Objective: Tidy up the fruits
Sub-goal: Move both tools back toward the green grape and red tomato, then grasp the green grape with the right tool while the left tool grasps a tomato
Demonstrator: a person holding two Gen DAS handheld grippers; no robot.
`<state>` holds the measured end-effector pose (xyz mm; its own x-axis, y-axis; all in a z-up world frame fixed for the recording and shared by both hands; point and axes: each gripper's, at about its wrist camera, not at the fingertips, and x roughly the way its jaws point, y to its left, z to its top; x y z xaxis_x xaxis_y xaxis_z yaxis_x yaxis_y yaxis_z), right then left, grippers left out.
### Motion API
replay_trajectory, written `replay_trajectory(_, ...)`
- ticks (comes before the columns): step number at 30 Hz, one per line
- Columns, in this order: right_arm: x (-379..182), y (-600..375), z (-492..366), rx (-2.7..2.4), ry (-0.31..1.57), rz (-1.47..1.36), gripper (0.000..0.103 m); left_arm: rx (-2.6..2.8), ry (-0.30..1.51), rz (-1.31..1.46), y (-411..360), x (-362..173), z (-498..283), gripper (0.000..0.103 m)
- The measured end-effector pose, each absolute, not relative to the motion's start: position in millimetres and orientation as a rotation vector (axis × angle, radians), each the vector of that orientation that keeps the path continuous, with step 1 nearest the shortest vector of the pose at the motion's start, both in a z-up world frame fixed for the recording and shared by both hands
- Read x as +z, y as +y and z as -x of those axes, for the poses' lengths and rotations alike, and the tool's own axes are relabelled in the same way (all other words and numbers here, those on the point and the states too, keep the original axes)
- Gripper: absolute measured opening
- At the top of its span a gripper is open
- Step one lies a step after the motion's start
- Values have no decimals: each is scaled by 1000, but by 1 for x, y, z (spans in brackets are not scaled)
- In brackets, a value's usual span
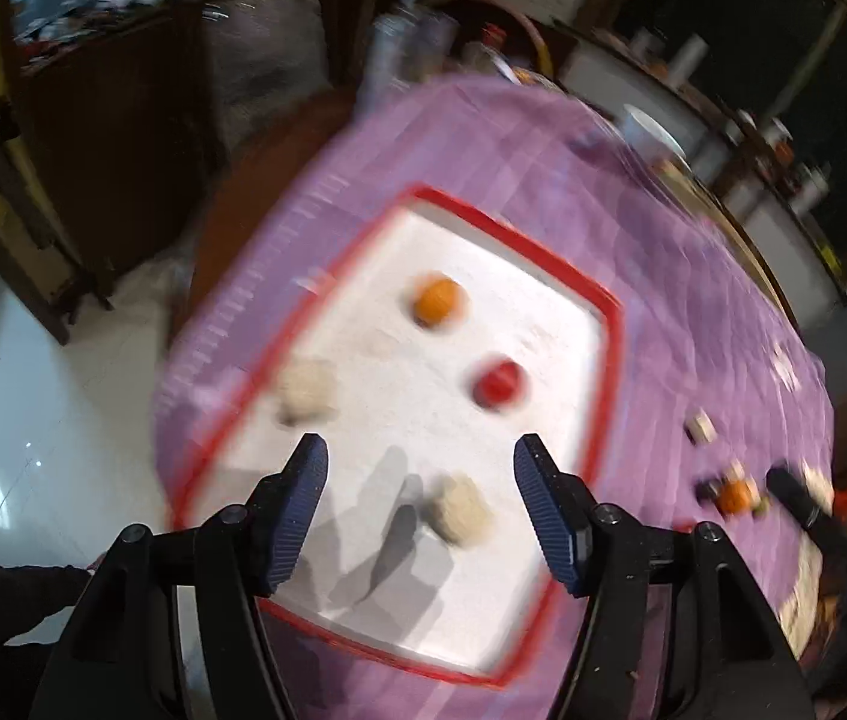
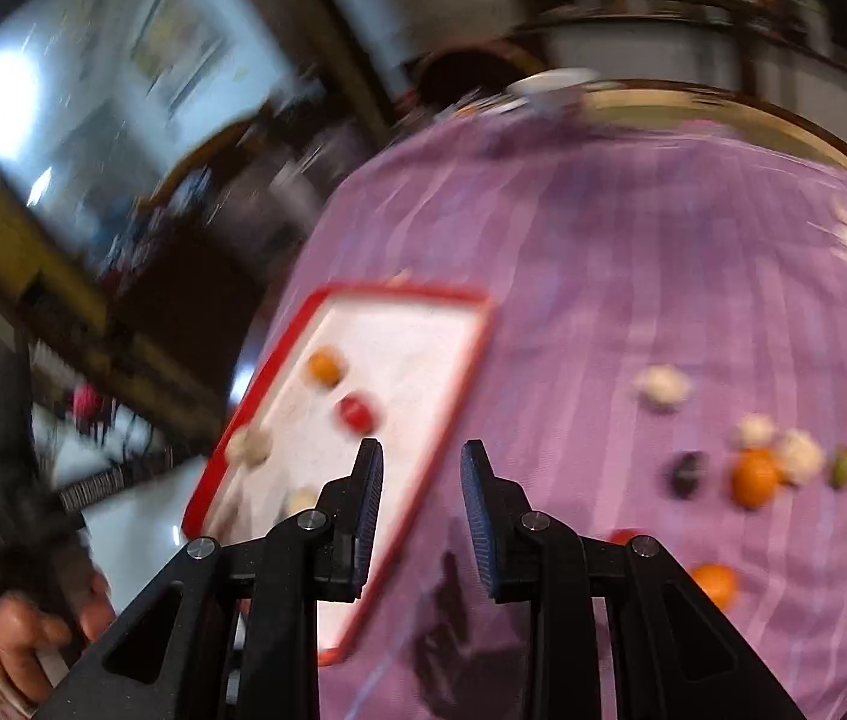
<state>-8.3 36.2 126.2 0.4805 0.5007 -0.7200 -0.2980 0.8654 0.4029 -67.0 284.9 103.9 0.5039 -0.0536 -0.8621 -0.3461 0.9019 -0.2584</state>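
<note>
A white tray with a red rim [image 1: 606, 312] lies on a purple cloth. On it are an orange fruit [image 1: 436, 300], a red fruit [image 1: 498, 384] and two pale lumpy fruits [image 1: 306, 390] [image 1: 459, 507]. My left gripper [image 1: 420, 495] is open and empty above the tray's near part, the nearer pale fruit between its fingers in view. My right gripper [image 2: 421, 501] is open and empty over the tray's right rim [image 2: 465, 372]. Loose fruits lie on the cloth to the right: pale ones [image 2: 662, 385], an orange [image 2: 753, 477], a dark one [image 2: 686, 473], a green one [image 2: 843, 467], another orange [image 2: 716, 583].
The purple cloth [image 2: 633, 240] covers a round table. A white bowl [image 1: 651, 129] stands at its far edge, with bottles and jars behind. A dark gripper body [image 1: 801, 504] shows by the loose fruits. Both views are motion-blurred. A hand [image 2: 33, 630] shows at lower left.
</note>
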Motion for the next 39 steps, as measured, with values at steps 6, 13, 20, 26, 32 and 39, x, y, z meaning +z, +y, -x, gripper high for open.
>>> replay_trajectory(6, 109, -128, 13, 197, 956, -485, 32, -37, 1063, 279, 185, 104, 57, 66)
replay_trajectory(13, 71, -195, 39, 67, 1046, -534, 32, -87, 1127, 311, 142, 83, 46, 66)
replay_trajectory(20, 60, -201, 41, 112, 1069, -451, 32, -103, 1172, 284, 108, 59, 48, 66)
replay_trajectory(26, 50, -190, 22, 168, 1073, -386, 32, -102, 1145, 258, 98, 51, 49, 66)
replay_trajectory(32, 51, -167, -10, 202, 1043, -240, 32, -121, 1138, 225, 84, 40, 40, 66)
replay_trajectory(39, 42, -154, -29, 207, 1030, -160, 32, -142, 1140, 215, 75, 26, 21, 66)
